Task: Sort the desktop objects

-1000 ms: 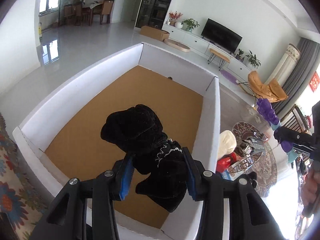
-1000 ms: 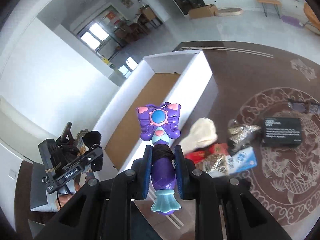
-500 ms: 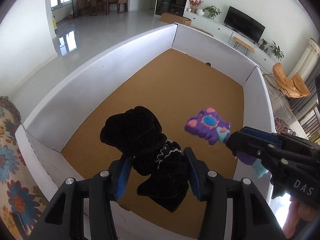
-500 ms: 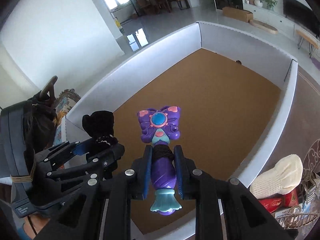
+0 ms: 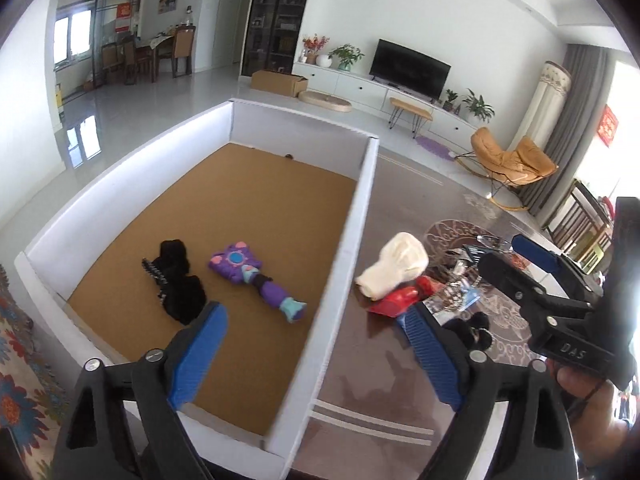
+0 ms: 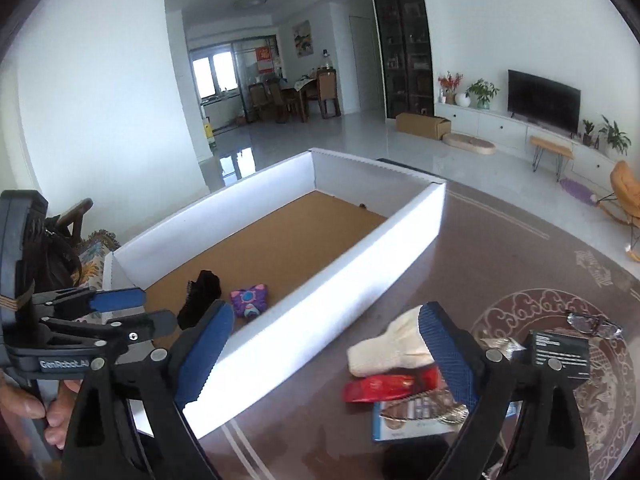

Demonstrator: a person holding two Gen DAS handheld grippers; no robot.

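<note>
Two things are sorted so far. A black cloth item (image 5: 178, 280) and a purple butterfly toy (image 5: 256, 276) lie side by side on the brown floor of the white box (image 5: 348, 240), near its close end, a little apart from each other. The rest of the box floor is bare.

Much is left, judging by the pile on the dark counter (image 6: 500, 248) just outside the box wall: a cream sock (image 6: 390, 346), a red packet (image 6: 384, 386) under it, a blue-and-white packet (image 6: 404, 424) with something silvery on top, a black card box (image 6: 560, 356), a pair of glasses (image 6: 592, 322) and a small black fluffy thing (image 5: 474, 330).

The left claw (image 5: 316, 356) is opening wide, with nothing between its blue pads; it sits over the near box wall. The right claw (image 6: 324, 356) is also opening, empty, and points across the wall toward the pile.

A second ago the left claw clamped the black cloth item and the right one clamped the butterfly toy, both carried above the box. Now both things rest on the box floor and both claws have pulled back toward the counter side, so the pile shows again between the right claw's pads.
</note>
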